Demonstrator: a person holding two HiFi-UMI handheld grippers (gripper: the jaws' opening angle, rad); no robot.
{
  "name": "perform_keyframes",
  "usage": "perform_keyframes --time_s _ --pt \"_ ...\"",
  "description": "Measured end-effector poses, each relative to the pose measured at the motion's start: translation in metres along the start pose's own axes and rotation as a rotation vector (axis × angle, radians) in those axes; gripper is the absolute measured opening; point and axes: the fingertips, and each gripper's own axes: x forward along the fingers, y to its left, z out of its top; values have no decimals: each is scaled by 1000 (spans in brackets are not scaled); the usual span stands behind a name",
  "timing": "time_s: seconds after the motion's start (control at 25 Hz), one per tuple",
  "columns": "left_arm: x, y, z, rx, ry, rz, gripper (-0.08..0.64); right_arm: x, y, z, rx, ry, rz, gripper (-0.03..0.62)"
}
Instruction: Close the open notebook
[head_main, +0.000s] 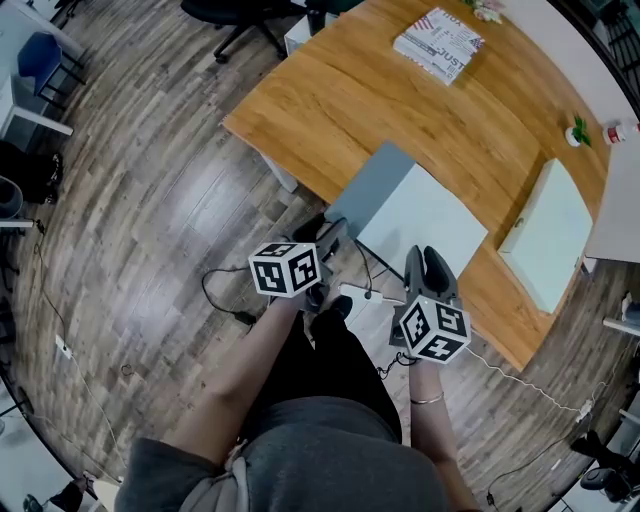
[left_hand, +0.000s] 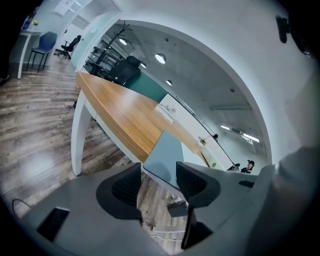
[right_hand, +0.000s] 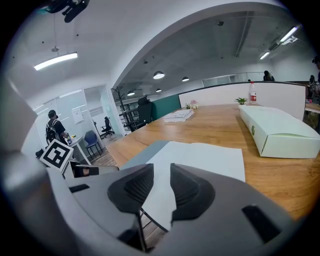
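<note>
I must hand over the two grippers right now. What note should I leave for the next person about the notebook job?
Left gripper: jaws apart, empty, just short of the corner of the notebook's grey half.
Right gripper: jaws apart, empty, facing the near edge of the white page.
Notebook: lies open and flat at the near edge of the desk.
Done: nothing yet; no grip taken.
Left: take one half and fold it over the other until the notebook is shut.
</note>
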Motion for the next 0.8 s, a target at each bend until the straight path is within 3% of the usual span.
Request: perform_keyframes --time_s 0.2,0.48,0.8 --pt "4 6 -8 -135 -3 -14 215 0 -2 -4 5 16 -1 106" --pt "7 16 -13 -263 -25 -42 213 -4 -2 -9 7 25 0 103" --pt "9 5 -11 -268 -26 -84 137 -10 -6 -9 25 15 -23 95"
